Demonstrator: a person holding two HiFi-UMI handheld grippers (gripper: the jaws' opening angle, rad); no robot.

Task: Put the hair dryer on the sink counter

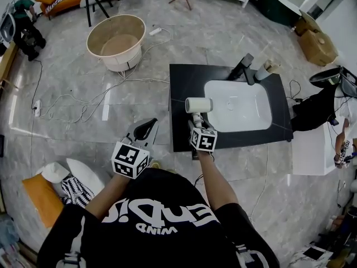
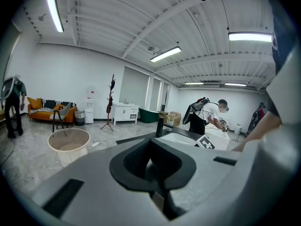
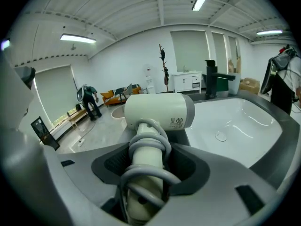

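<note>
Now the right gripper (image 1: 196,123) is clamped on the cord-wrapped handle of the hair dryer (image 1: 198,105), holding it over the dark sink counter (image 1: 184,82) just left of the white basin (image 1: 240,108). The left gripper (image 1: 144,130) is idle, its jaws together on nothing. Best to lower the dryer onto the bare strip, lay its barrel flat clear of the basin's edge, then let go.

We log: open studio staged as home. Black sink worktop (image 1: 184,94) freestanding on marble-tile floor (image 1: 223,32); round tub (image 1: 92,38), orange sofa (image 2: 44,109), white cabinet (image 2: 126,113) scattered around; loose cables (image 1: 72,108); ceiling strip lights (image 2: 55,13); another person (image 2: 207,114) carrying gear on back.
</note>
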